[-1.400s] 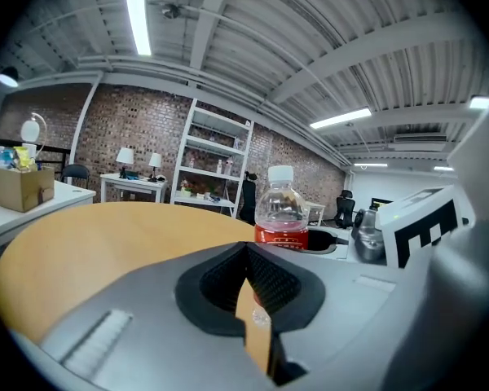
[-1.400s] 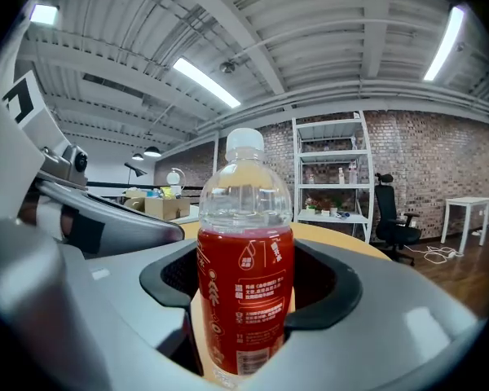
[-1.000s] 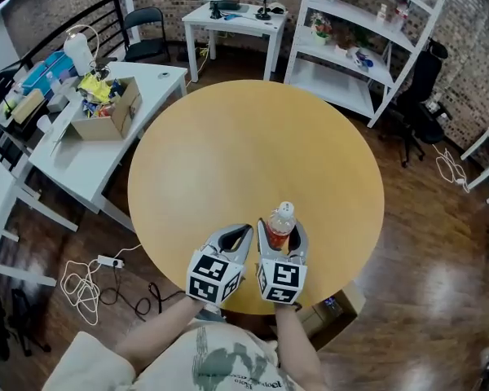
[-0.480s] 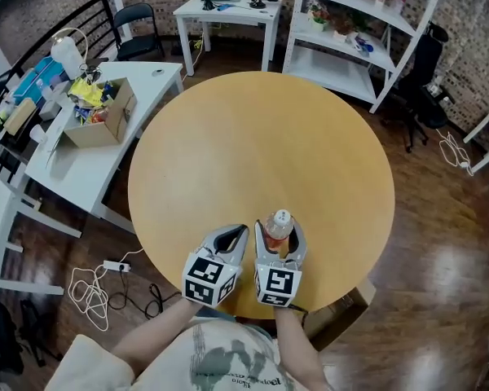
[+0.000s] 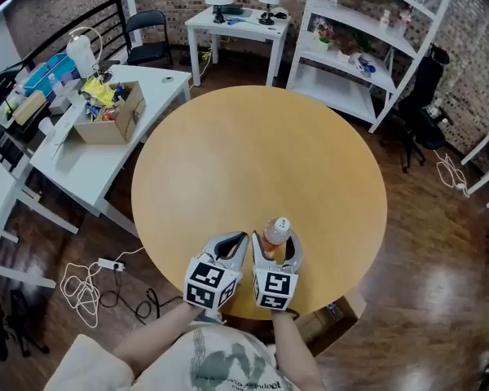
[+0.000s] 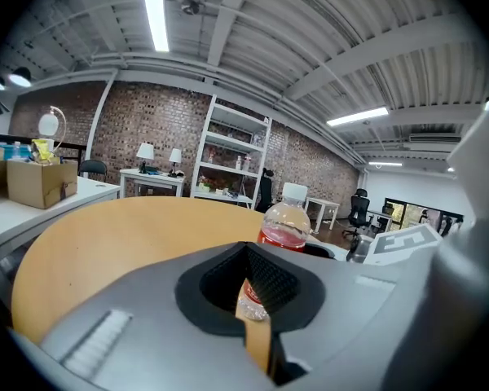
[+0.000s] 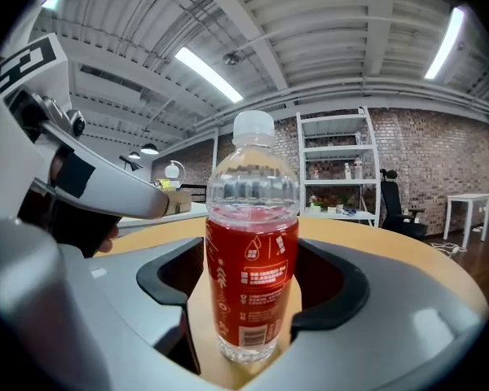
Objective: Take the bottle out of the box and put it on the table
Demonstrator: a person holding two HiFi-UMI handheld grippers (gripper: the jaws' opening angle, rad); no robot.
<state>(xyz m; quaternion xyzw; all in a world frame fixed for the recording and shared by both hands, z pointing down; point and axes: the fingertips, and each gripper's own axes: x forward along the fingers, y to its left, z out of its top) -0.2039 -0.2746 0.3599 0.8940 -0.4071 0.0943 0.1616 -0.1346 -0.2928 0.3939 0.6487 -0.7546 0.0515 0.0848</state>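
Observation:
A clear bottle (image 5: 275, 235) with a white cap and red label stands upright on the round wooden table (image 5: 261, 153), close to its near edge. My right gripper (image 5: 277, 241) straddles it. In the right gripper view the bottle (image 7: 253, 259) rests on the tabletop between the pads, and the jaws are opening, with slim gaps at its sides. My left gripper (image 5: 240, 239) hovers just left of the bottle, shut and empty. Through its own camera the bottle (image 6: 284, 222) rises beyond the closed jaws, to the right.
A white desk (image 5: 81, 161) at the left carries an open cardboard box (image 5: 110, 114) full of clutter. A white shelf unit (image 5: 367, 47) stands beyond the table. Cables (image 5: 85, 287) lie on the floor at the left, and a small box (image 5: 336, 309) sits under the table's near edge.
The right gripper and the bottle have sunk a little toward the tabletop and the near edge. The left gripper has stayed beside them.

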